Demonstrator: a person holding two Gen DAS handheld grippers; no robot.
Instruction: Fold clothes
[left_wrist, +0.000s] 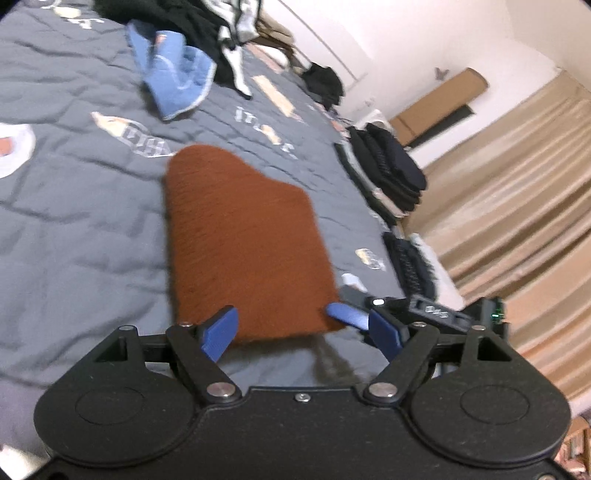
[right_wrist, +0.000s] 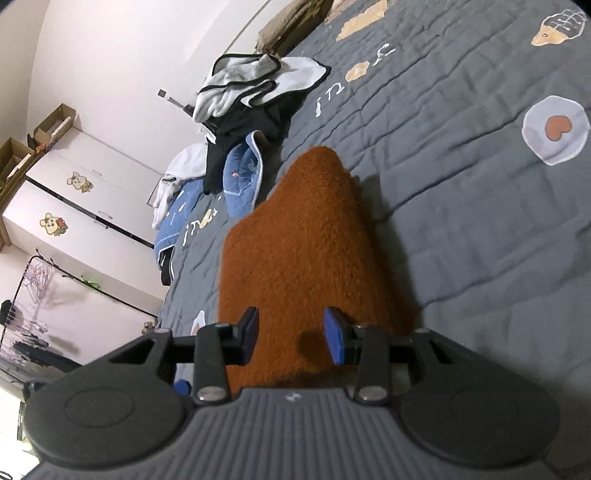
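A folded rust-brown knit garment (left_wrist: 243, 240) lies flat on the grey quilted bedspread (left_wrist: 74, 221). My left gripper (left_wrist: 303, 328) is open at the garment's near edge, its blue fingers on either side of that edge's width. One blue finger (left_wrist: 347, 314) of my right gripper reaches in at the garment's near right corner. In the right wrist view the same brown garment (right_wrist: 303, 240) stretches away from me, and my right gripper (right_wrist: 291, 334) stands open just over its near end, with fabric showing between the pads.
A loose heap of blue, black and white clothes (left_wrist: 177, 74) lies further up the bed. A stack of folded dark clothes (left_wrist: 388, 173) sits at the bed's right edge, with beige curtains (left_wrist: 517, 221) beyond. A white wardrobe (right_wrist: 85, 192) stands by the wall.
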